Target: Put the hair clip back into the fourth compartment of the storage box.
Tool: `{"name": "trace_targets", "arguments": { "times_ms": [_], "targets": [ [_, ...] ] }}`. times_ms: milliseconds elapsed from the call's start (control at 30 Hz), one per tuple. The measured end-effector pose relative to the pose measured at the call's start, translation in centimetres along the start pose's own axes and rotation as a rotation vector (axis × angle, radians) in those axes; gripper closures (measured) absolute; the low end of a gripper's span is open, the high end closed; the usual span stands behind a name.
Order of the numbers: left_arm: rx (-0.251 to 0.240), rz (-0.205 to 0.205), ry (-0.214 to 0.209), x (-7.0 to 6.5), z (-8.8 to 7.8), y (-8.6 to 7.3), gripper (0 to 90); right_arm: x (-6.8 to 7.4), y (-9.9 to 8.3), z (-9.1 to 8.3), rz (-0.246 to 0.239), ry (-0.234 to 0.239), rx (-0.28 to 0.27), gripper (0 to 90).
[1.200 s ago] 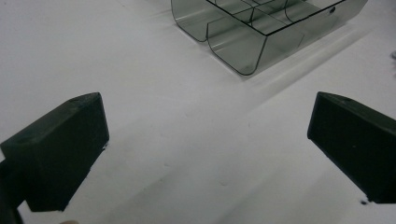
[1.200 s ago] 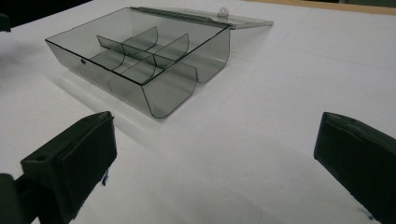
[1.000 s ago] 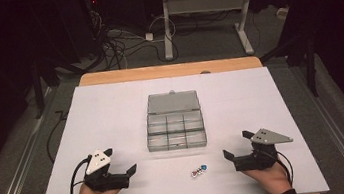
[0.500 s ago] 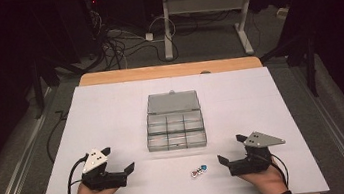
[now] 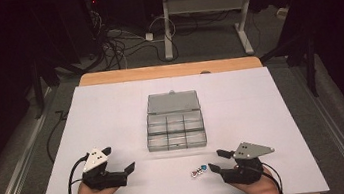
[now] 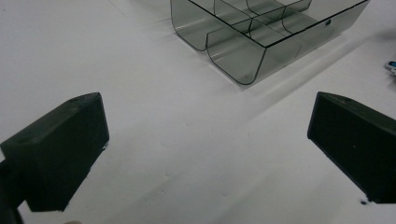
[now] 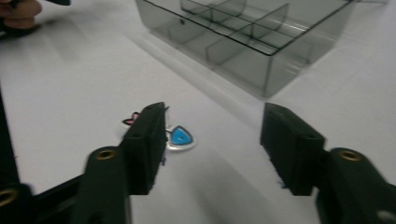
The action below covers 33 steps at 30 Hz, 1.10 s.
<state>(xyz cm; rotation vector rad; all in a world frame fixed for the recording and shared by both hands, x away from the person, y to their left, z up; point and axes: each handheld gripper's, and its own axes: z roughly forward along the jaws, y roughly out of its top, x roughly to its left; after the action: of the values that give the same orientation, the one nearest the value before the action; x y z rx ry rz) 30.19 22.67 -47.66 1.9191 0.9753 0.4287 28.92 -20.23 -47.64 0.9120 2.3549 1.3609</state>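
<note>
Right gripper (image 5: 216, 161) low beside charm (image 5: 199, 172), jaws closing, nothing pinched | left gripper (image 5: 119, 160) level, jaws spread

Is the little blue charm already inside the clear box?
No, the little blue charm lies on the white table in front of the clear box, near the right claw.

The white table (image 5: 112, 115) is evenly bright under overhead light against a dark room from nine to three o'clock, while the right gripper view is motion-blurred.
</note>
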Motion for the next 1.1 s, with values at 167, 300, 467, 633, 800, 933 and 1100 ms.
{"name": "trace_targets", "arguments": {
  "times_ms": [167, 300, 467, 633, 800, 933, 1100],
  "targets": [
    [0.0, 0.004, 0.017, 0.1, -0.4, -0.1, 0.0, 1.1, 0.4, 0.7, -0.049, 0.07, 0.041, 78.4],
    [-0.003, 0.006, 0.025, -0.1, -0.6, 0.0, 0.0, 2.3, 0.5, 1.2, -0.119, 0.122, 0.076, 90.0],
    [0.011, 0.009, 0.03, -0.4, -0.4, -0.1, 0.0, 3.5, 0.6, 2.0, -0.182, 0.153, 0.121, 90.0],
    [0.02, 0.011, 0.033, -0.4, -0.2, -0.2, 0.0, 3.9, 0.8, 2.8, -0.211, 0.152, 0.167, 90.0],
    [0.032, 0.007, 0.033, -0.3, 0.0, -0.4, 0.0, 4.2, 1.1, 3.5, -0.231, 0.134, 0.199, 90.0],
    [0.033, 0.008, 0.033, -0.3, 0.0, -0.4, 0.0, 4.2, 1.4, 4.0, -0.229, 0.115, 0.202, 90.0],
    [0.03, 0.005, 0.033, -0.4, 0.0, -0.4, 0.0, 4.4, 1.8, 4.8, -0.228, 0.102, 0.203, 90.0]
  ]
}}
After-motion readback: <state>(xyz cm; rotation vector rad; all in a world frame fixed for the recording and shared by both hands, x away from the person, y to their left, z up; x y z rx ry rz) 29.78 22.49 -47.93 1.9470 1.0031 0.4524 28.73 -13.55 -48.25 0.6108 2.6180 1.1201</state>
